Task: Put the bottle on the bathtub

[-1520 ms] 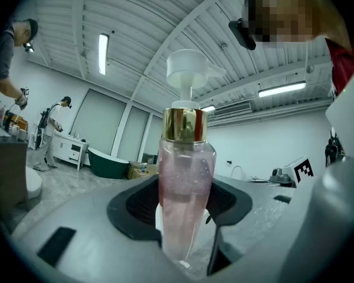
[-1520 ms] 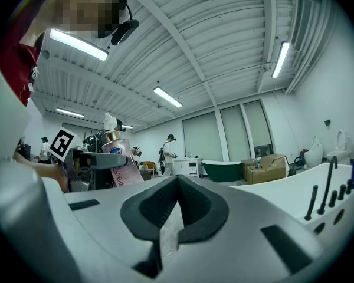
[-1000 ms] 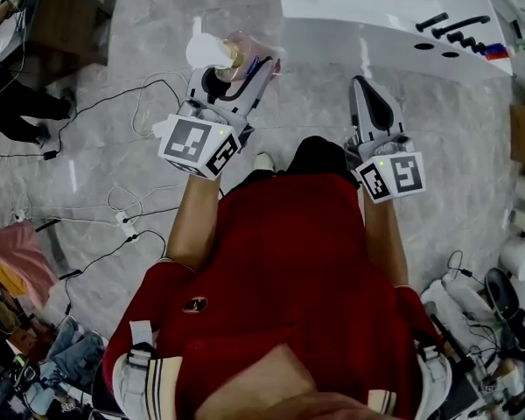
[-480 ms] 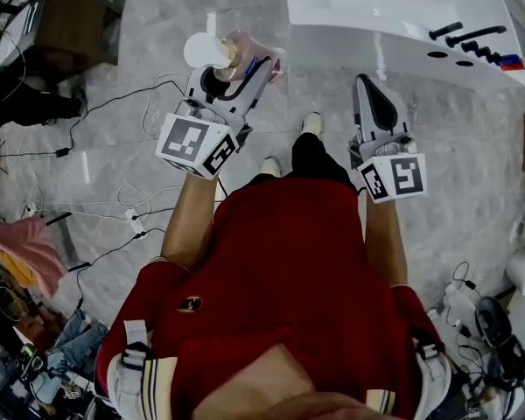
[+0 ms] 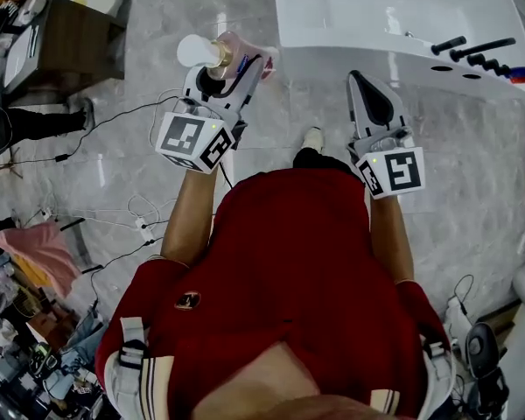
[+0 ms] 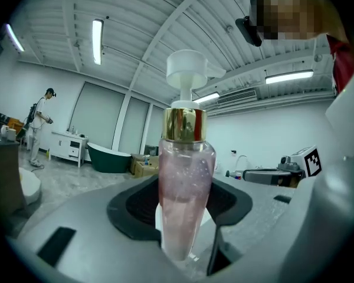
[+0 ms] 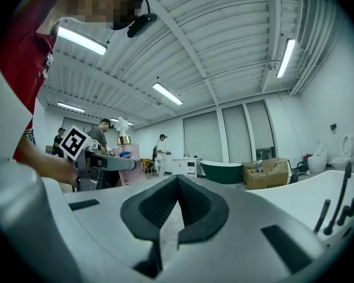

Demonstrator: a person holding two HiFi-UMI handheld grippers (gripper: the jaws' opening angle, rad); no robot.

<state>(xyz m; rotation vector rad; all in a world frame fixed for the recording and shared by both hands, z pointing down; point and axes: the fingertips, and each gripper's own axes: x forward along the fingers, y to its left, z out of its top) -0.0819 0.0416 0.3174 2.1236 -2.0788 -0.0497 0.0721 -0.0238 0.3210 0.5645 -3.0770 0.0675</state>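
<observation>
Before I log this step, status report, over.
Left gripper shut on bottle. Right gripper shut, empty. Bottle not yet on bathtub, ahead right.

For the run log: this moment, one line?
left hand-held gripper: shut on bottle | right hand-held gripper: shut, empty | bathtub: no bottle yet

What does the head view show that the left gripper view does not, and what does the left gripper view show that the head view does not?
Only the head view shows the white bathtub with its black fittings, the cables on the floor and the marker cube of the left gripper. Only the left gripper view shows the ceiling lights, a dark green bathtub far off and a person standing at the far left. Both show the pink pump bottle clamped between the left gripper's jaws.
</observation>
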